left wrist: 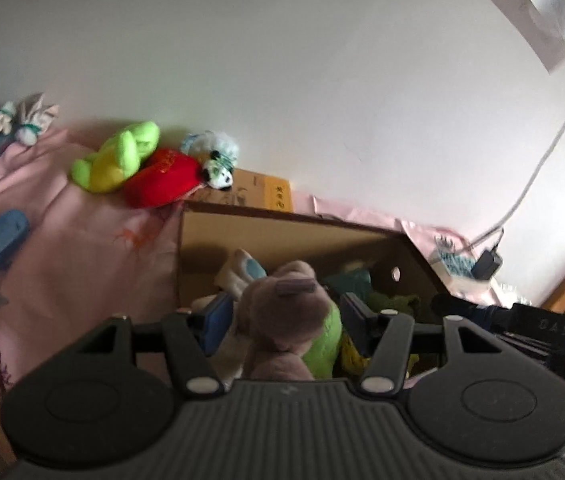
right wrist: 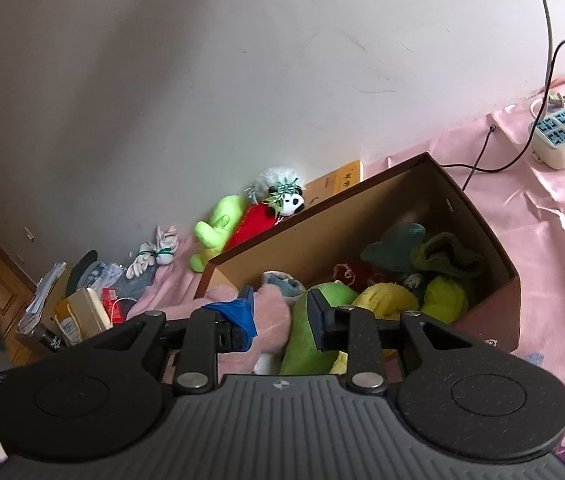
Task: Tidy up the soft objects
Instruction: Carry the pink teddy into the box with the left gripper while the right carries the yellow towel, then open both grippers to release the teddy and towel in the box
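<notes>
Left gripper (left wrist: 282, 312): jaws spread, a brownish-pink plush toy (left wrist: 282, 312) standing between the blue pads; whether the pads touch it cannot be told, as the toy's lower part is cut off by the gripper body. A green plush (left wrist: 324, 344) lies against the toy's right side.

Right gripper (right wrist: 280, 314): jaws parted only a little. The left pad, wrapped in loose blue material, lies against the pink plush; the right pad lies against the green plush. Whether either toy is pinched cannot be told.

Both grippers sit over the near end of an open cardboard box (right wrist: 362, 216) on a pink bedsheet (right wrist: 554, 240). Inside the box: a yellow plush (right wrist: 386, 300), a dark green soft item (right wrist: 446, 258) and a teal one (right wrist: 392, 246), partly overlapping; shapes are hard to separate.

Beyond the box, against the wall: a lime-green plush (left wrist: 116, 158), a red cushion (left wrist: 162, 178) and a small panda toy (left wrist: 218, 174), touching one another. Farther left, tied socks (left wrist: 14, 122), blurred. A power strip (right wrist: 562, 136) lies on the sheet to the right of the box.
</notes>
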